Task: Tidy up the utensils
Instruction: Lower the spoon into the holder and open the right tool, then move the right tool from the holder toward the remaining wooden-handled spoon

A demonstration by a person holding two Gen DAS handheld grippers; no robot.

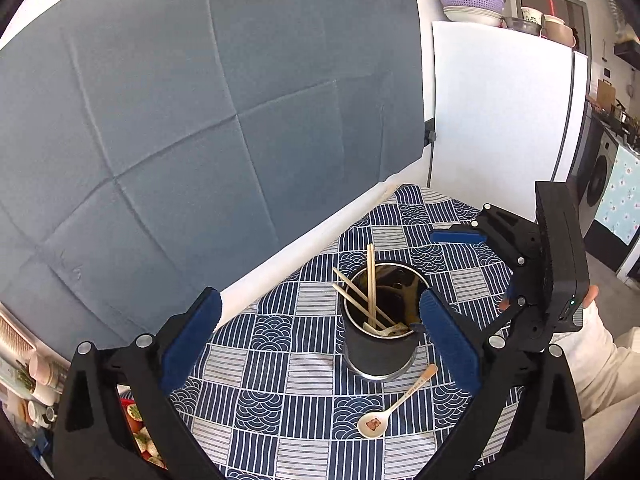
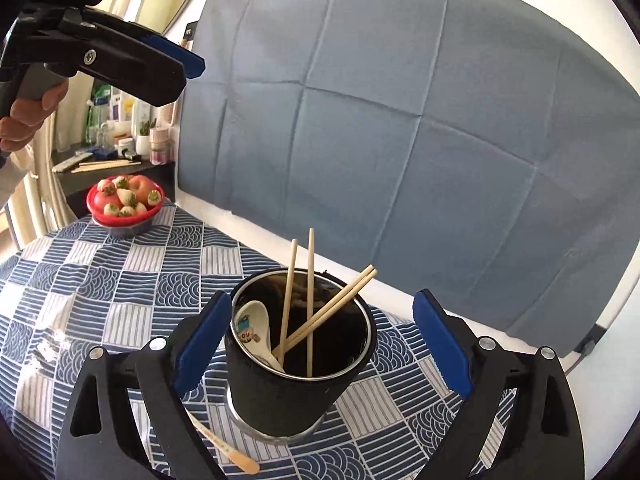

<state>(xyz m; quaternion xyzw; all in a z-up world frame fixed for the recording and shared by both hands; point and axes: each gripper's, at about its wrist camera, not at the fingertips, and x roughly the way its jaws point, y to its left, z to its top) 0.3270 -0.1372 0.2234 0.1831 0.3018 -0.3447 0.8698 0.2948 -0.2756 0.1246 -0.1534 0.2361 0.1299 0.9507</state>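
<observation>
Grey-blue creased cloth (image 1: pixel 208 120) hangs as a backdrop along the far edge of a tabletop spread with a navy-and-white patchwork tablecloth (image 2: pixel 120 280). I have both grippers over that cloth, each spread wide and holding nothing.

My left gripper (image 1: pixel 320 336) hangs above the table, its blue-padded fingers (image 1: pixel 192 336) well apart, the right one showing just in front of the rim of a black utensil holder (image 1: pixel 378 348). My right gripper (image 2: pixel 320 344) straddles the same holder (image 2: pixel 296 384) from the other side, its pads apart from the holder's walls.

Inside the upright holder stand four wooden chopsticks (image 2: pixel 310 300), two nearly vertical and two leaning together toward the backdrop, and a white ceramic spoon (image 2: pixel 250 330) with a cartoon print rests bowl-up against the inner wall.

A second white spoon (image 1: pixel 394 404), a small picture in its bowl, lies flat on the tablecloth just beside the holder's base, on the side nearer me, handle pointing toward the base. In the right wrist view only its handle tip (image 2: pixel 236 454) shows.

A red bowl of fruit (image 2: pixel 125 202) sits near the far left corner of the tabletop.
</observation>
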